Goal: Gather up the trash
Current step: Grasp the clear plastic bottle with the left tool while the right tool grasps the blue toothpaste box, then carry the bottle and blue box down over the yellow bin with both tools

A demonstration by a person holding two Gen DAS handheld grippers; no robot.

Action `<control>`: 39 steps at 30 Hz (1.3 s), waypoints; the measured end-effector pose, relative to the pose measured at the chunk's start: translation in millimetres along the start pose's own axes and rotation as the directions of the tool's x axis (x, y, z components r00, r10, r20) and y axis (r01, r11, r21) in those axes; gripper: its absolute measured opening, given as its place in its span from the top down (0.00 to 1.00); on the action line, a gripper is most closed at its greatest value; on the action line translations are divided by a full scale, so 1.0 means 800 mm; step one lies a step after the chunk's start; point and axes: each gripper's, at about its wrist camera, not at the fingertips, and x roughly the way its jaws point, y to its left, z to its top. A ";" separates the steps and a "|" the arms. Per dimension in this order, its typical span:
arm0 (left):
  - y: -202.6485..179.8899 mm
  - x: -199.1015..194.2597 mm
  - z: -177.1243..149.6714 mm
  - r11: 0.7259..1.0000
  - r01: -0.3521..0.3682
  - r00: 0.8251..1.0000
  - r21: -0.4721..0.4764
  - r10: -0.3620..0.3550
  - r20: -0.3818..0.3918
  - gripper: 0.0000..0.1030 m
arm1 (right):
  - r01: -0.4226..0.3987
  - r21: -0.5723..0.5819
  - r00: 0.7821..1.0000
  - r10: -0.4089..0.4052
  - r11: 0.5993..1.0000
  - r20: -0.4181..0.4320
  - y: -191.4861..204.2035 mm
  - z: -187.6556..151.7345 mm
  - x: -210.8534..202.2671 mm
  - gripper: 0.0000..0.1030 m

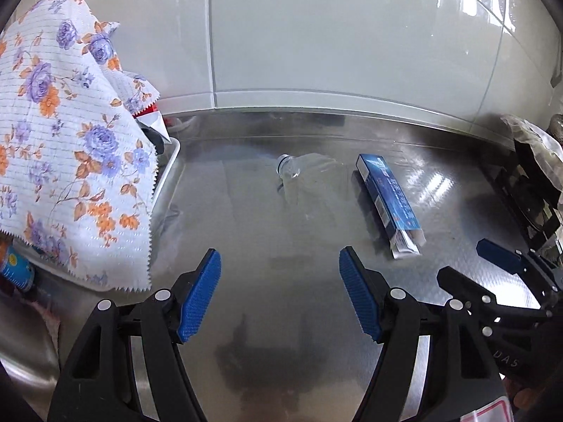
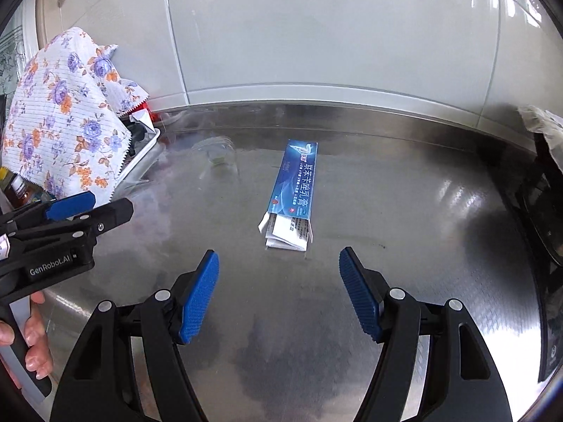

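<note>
Left gripper [image 1: 279, 293] stands wide apart and holds nothing, hovering over the steel counter [image 1: 281, 334] in the left wrist view. At 12 o'clock from it a crushed clear plastic bottle [image 1: 306, 172] lies on the counter, and at about 1 o'clock, well apart from the fingers, lies a blue carton [image 1: 388, 198] with a paper leaflet poking from its near end. A floral cloth [image 1: 70, 147] drapes over a tray [image 1: 169, 172] at 10 o'clock, and the right gripper [image 1: 499, 256] enters at 3 o'clock. Seen from the right wrist, the right gripper [image 2: 279, 293] is likewise spread wide and empty, with the blue carton [image 2: 293, 183] at 12 o'clock just beyond its fingertips, the plastic bottle [image 2: 218, 154] at 11 o'clock, the floral cloth [image 2: 67, 123] at 10 o'clock, and the left gripper [image 2: 74, 207] at 9 o'clock.
</note>
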 end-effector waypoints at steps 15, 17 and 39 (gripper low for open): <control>0.000 0.127 0.049 1.000 -0.015 0.997 -0.021 0.013 -0.082 0.36 | -0.038 0.010 0.997 0.039 0.999 -0.071 -0.011 0.041 0.112 0.31; 0.003 0.136 0.053 0.999 -0.021 0.996 -0.027 0.019 -0.087 0.37 | -0.040 0.013 0.996 0.041 0.999 -0.078 -0.014 0.043 0.120 0.31; 0.005 0.158 0.080 0.999 0.019 0.997 -0.047 -0.022 -0.076 0.90 | -0.033 -0.020 0.998 0.032 0.999 -0.061 -0.017 0.056 0.123 0.60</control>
